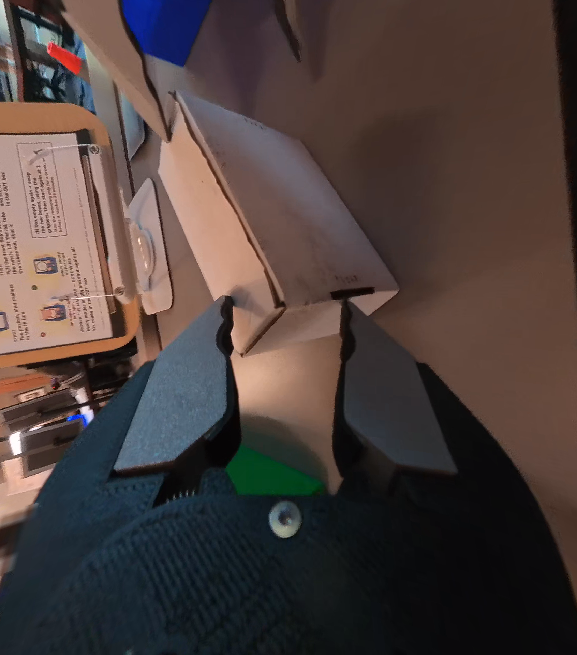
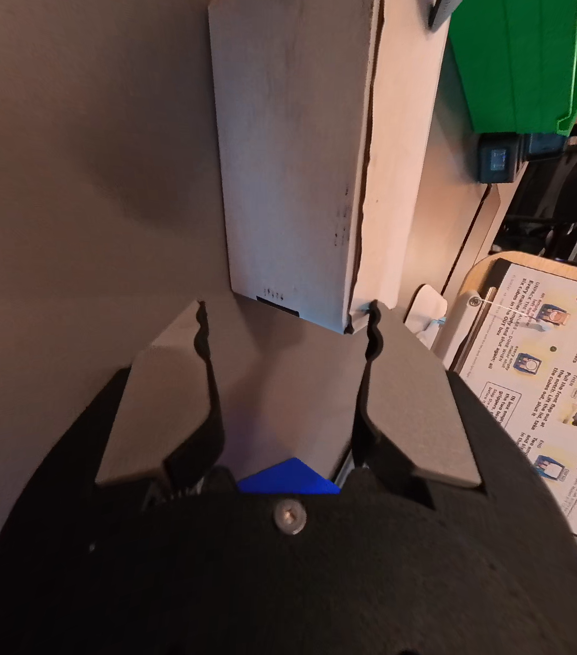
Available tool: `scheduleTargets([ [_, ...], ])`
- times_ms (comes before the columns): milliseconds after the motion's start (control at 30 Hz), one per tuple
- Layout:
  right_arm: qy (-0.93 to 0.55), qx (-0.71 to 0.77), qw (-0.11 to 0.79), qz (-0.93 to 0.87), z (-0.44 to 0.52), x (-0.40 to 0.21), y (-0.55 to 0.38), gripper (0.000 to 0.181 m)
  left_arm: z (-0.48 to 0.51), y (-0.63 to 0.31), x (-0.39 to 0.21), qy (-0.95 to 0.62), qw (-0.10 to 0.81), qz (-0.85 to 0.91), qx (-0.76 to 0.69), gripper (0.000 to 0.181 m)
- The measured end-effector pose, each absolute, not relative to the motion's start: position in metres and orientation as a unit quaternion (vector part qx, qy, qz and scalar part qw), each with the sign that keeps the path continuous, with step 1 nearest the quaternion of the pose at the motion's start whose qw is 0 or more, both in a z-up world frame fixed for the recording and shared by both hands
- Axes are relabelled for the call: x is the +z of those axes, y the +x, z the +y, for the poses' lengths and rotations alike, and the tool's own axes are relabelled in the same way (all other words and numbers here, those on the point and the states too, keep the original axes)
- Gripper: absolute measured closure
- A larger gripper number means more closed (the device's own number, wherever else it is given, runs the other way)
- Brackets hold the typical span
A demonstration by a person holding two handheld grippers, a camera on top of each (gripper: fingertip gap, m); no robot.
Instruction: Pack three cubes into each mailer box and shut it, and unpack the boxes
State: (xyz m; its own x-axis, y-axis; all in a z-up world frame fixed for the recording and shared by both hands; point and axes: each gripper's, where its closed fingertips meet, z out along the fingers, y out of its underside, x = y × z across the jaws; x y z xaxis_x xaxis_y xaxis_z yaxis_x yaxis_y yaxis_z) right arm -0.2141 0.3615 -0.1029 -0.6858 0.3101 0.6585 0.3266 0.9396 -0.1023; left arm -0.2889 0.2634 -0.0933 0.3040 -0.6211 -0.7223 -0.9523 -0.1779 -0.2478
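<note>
both tongs, left (image 1: pixel 285 312) and right (image 2: pixel 285 319), gape apart at a shut white mailer box (image 1: pixel 280 212).

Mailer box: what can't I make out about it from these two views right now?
- Contents: the mailer box is shut in both views.
- Far end: cut off by the top edge in the right wrist view.
- Contact: the left gripper and right gripper are open at its near end; touching is unclear.

My left wrist camera, rolled sideways, looks along my fingers at the closed white mailer box (image 1: pixel 280 227) from close range. My right wrist camera faces the same box (image 2: pixel 290 159) from its opposite end. Both views share the instruction sheet (image 1: pixel 32 241) (image 2: pixel 545 390).
</note>
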Motion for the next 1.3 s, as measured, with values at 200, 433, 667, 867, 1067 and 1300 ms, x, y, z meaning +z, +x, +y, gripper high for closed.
scheduleTargets([
  [200, -0.198, 0.016, 0.34, -0.919, 0.359, -0.098, -0.216, 0.101, 0.264, -0.289, -0.094, -0.729, 0.334, 0.537, 0.262, 0.119],
  [433, -0.256, 0.189, 0.303, -0.898, 0.321, -0.064, -0.251, 0.098, 0.264, -0.289, -0.094, -0.732, 0.344, 0.53, 0.255, 0.117],
  [667, -0.267, 0.11, 0.171, -0.942, 0.31, -0.106, -0.279, 0.082, 0.26, -0.29, -0.09, -0.737, 0.379, 0.503, 0.247, 0.121],
  [867, -0.24, 0.027, 0.192, -0.951, 0.318, -0.119, -0.275, 0.084, 0.235, -0.287, -0.065, -0.743, 0.465, 0.446, 0.179, 0.133],
  [1067, -0.257, 0.069, 0.134, -0.955, 0.32, -0.098, -0.279, 0.103, 0.231, -0.285, -0.071, -0.756, 0.518, 0.391, 0.085, 0.136],
  [1300, -0.254, 0.016, 0.058, -0.965, 0.317, -0.12, -0.271, 0.106, 0.229, -0.284, -0.065, -0.748, 0.571, 0.339, 0.015, 0.138],
])
